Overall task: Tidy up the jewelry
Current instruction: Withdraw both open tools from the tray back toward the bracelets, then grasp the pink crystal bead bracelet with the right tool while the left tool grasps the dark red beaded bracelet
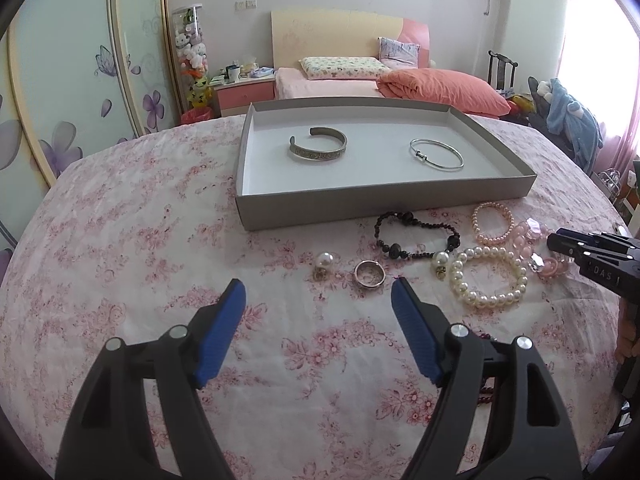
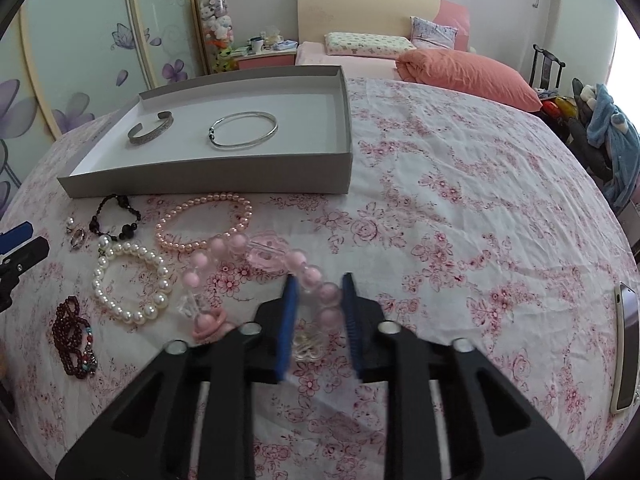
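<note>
A grey tray [image 1: 360, 210] [image 2: 208, 184] holds an engraved cuff [image 1: 318, 144] [image 2: 151, 128] and a thin silver bangle [image 1: 437, 154] [image 2: 244, 130]. On the floral cloth in front of it lie a ring [image 1: 370, 274], a pearl earring [image 1: 323, 262], a black bead bracelet [image 1: 416, 236], a white pearl bracelet [image 1: 488, 278] [image 2: 130, 282] and a pink pearl bracelet [image 2: 204, 222]. My left gripper [image 1: 318, 292] is open just short of the ring. My right gripper [image 2: 320, 284] has closed on the big pink bead bracelet [image 2: 264, 254].
A dark red bead strand [image 2: 74, 336] lies at the left of the right wrist view. A phone [image 2: 626, 346] lies near the right table edge. A bed with an orange duvet [image 1: 440, 88] stands behind the table.
</note>
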A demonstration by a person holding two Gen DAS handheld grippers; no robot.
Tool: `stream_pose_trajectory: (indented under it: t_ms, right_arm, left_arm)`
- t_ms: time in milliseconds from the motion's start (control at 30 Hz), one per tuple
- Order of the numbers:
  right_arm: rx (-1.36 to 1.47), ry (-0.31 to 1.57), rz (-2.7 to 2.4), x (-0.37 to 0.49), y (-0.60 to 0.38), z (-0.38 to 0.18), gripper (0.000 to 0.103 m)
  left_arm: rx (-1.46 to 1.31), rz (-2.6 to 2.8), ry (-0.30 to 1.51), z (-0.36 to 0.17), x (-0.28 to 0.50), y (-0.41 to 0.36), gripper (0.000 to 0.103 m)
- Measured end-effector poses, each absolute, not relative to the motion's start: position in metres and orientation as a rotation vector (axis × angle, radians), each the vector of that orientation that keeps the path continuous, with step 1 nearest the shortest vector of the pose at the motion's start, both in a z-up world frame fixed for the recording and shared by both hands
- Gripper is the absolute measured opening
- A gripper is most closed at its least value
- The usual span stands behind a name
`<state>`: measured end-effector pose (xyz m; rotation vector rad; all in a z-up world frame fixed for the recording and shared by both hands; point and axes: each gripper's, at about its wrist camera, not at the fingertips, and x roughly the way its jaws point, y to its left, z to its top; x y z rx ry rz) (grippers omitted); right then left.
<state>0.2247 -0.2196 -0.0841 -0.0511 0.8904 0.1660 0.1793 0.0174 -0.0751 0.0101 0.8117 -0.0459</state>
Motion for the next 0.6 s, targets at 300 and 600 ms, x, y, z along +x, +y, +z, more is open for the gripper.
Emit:
stream_pose_trajectory:
  t_ms: [300, 600]
  right_arm:
    - [0.028, 0.886, 0.098, 0.228, -0.242, -0.083, 0.014]
    - [0.028, 0.885, 0.099, 0.229, -0.245, -0.084, 0.014]
  left_arm:
    - [0.012, -0.087, 0.829, -0.077, 0.176, 0.011, 0.074]
    - [0.046, -0.303, 0.856, -0.075, 0.149, -0.040, 0.073]
